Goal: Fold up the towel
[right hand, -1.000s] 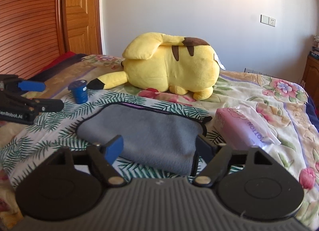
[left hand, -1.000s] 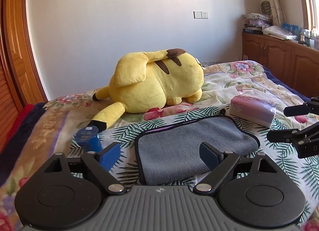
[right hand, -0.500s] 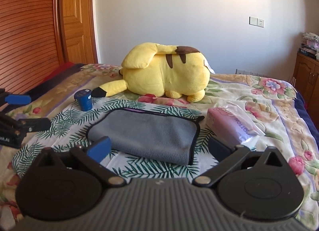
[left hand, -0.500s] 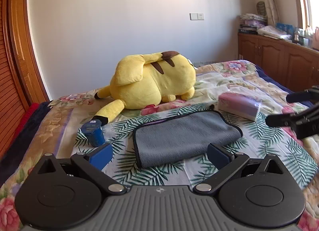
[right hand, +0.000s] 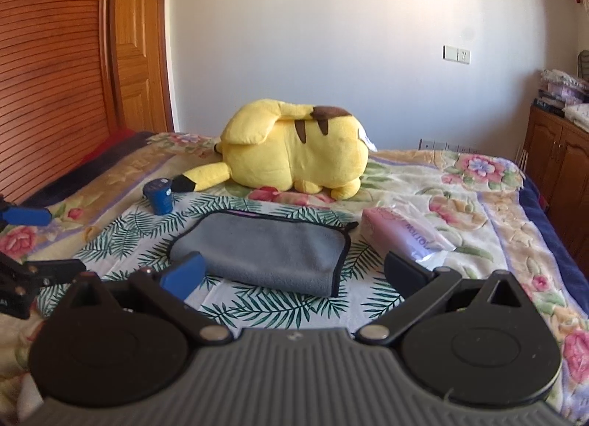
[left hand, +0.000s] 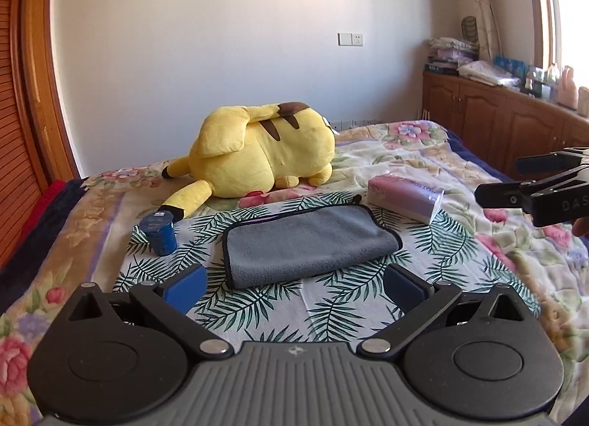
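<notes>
Starting at the left: wooden slatted door (right hand: 51,69) flanks the bed (left hand: 73,227), dark blanket edge along that side. Blue cup (left hand: 159,234) stands upright on the palm-print sheet (left hand: 331,308), near the towel's left edge but apart from it. Towel (left hand: 309,242) is grey with black trim, folded over, lying flat mid-sheet; its fold is on the right end in the left wrist view, its trimmed open edges at the left end. Bare sheet lies between the towel and both tongs. Yellow plush toy (left hand: 257,157) lies on its side behind the towel, not touching it. Pink tissue pack (left hand: 405,194) sits just off the towel's far right corner; small gap visible.

Left tongs (left hand: 294,282): fingers spread wide, nothing held, hanging short of the towel's near edge. Right tongs (right hand: 294,271): also wide apart, empty; its left pad overlaps the towel's near corner in view, contact cannot be told.

Floral quilt covers the bed; white wall (left hand: 239,39) behind with a switch plate.

View differences: left wrist view shows the right tongs' fingers from the side at the right edge, plus wood cabinets (left hand: 497,120) under a window with clutter on top. Right wrist view shows the left tongs at the far left edge over the quilt and more of the slatted door.
</notes>
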